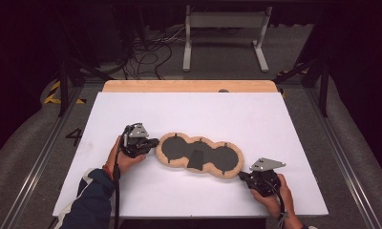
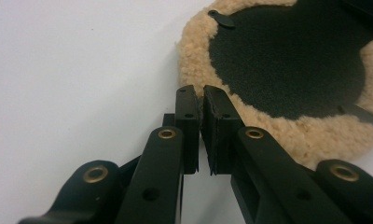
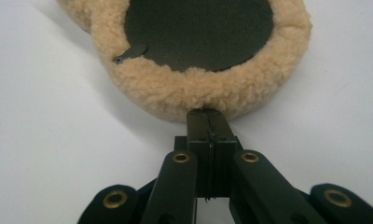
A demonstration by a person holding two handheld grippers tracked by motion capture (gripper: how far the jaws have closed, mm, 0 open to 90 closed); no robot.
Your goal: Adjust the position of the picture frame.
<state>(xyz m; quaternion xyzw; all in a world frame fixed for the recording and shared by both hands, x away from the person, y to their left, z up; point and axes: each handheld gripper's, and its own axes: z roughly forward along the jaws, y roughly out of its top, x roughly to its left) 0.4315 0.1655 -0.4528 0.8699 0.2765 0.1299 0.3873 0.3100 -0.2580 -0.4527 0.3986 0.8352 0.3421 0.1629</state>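
The fleecy tan mat [image 1: 199,155] lies flat mid-table. The left gripper [image 2: 201,100] pinches its nine-o'clock rim, the right gripper [image 3: 207,114] its four-o'clock rim (both jaws pressed together). Grasping looks done; lifting or folding remains.

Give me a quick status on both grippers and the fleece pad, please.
Left gripper shut on fleece pad at its left rim. Right gripper shut on the right rim. Pad flat on white table, nothing in the way.
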